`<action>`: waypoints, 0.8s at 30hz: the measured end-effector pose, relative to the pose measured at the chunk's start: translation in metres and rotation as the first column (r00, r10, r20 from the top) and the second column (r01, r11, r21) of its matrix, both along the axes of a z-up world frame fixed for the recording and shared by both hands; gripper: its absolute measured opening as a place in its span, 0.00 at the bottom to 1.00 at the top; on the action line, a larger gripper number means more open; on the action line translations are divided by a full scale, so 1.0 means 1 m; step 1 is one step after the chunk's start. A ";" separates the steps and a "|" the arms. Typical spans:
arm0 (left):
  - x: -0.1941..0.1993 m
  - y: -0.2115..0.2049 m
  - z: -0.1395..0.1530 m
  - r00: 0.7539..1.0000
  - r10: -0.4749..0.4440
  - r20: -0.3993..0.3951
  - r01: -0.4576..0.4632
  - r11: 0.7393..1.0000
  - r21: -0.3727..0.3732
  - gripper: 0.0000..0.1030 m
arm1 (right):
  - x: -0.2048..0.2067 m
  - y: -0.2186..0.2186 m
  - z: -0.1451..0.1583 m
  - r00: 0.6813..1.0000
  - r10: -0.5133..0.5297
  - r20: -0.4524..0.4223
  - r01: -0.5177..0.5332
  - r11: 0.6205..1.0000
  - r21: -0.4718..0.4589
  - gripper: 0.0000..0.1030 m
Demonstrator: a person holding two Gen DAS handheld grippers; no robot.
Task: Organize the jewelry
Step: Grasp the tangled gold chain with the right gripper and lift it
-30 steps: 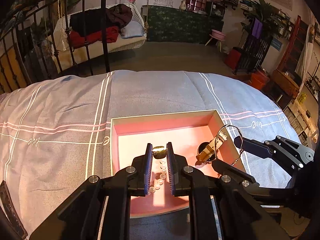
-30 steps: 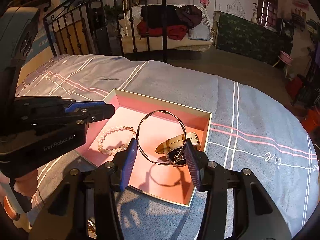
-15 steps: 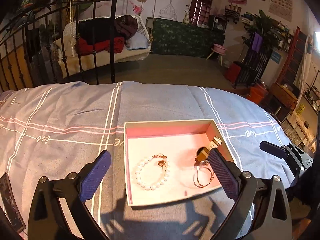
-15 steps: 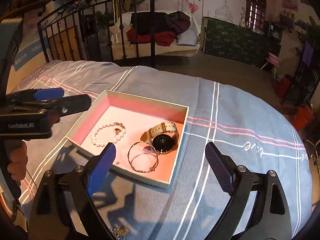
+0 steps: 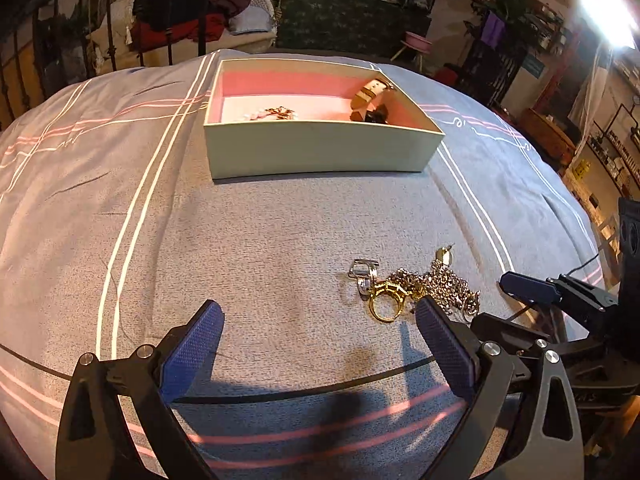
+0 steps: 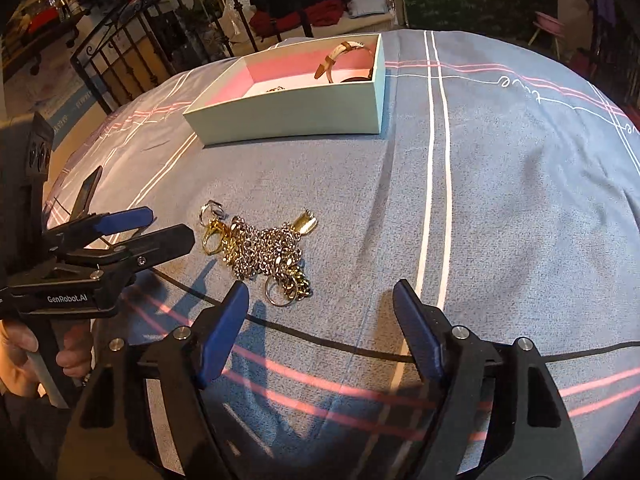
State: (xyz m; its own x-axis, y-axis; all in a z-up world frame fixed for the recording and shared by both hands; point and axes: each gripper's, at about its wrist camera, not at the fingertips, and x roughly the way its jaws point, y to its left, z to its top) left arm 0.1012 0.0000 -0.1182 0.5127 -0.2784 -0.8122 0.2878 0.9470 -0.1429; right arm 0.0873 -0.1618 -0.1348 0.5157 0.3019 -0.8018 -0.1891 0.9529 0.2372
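A pale box with a pink lining sits far back on the bed. Inside it are a tan-strapped watch and a pearl bracelet. Nearer lies a heap of gold chain, with a gold ring and a silver ring beside it. My left gripper stands wide open and holds nothing; the heap is just off its right finger. My right gripper has nothing between its jaws, which are closing, and the heap lies just past its left finger.
A grey-blue bedspread with white and pink stripes covers the bed, which drops away at the right. A black iron bed frame and a bench with clothes stand beyond. A person's hand holds the left gripper's handle.
Both grippers let go of their pieces in the box, the left of the pearl bracelet and the right of a thin bangle. They opened and drew back and down to the loose heap.
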 end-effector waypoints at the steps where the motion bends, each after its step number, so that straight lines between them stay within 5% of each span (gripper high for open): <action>1: 0.001 -0.004 -0.001 1.000 -0.009 0.010 0.009 1.000 0.027 0.92 | -0.002 0.003 0.000 1.000 0.003 0.006 -0.003 1.000 -0.020 0.72; 16: 0.013 -0.011 -0.009 0.999 0.019 0.030 -0.021 0.995 0.093 0.93 | 0.013 0.013 0.009 0.997 -0.017 0.081 0.026 0.995 -0.100 0.72; 24: 0.011 0.006 -0.013 0.999 0.042 0.023 -0.045 0.988 0.149 0.93 | 0.025 0.037 0.001 0.994 0.106 0.023 -0.101 0.983 -0.156 0.72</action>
State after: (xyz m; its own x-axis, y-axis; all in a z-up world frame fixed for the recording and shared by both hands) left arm 0.1125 0.0061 -0.1313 0.5382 -0.1318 -0.8325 0.2471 0.9690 0.0064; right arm 0.1123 -0.1251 -0.1336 0.5138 0.2292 -0.8267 -0.2938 0.9524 0.0814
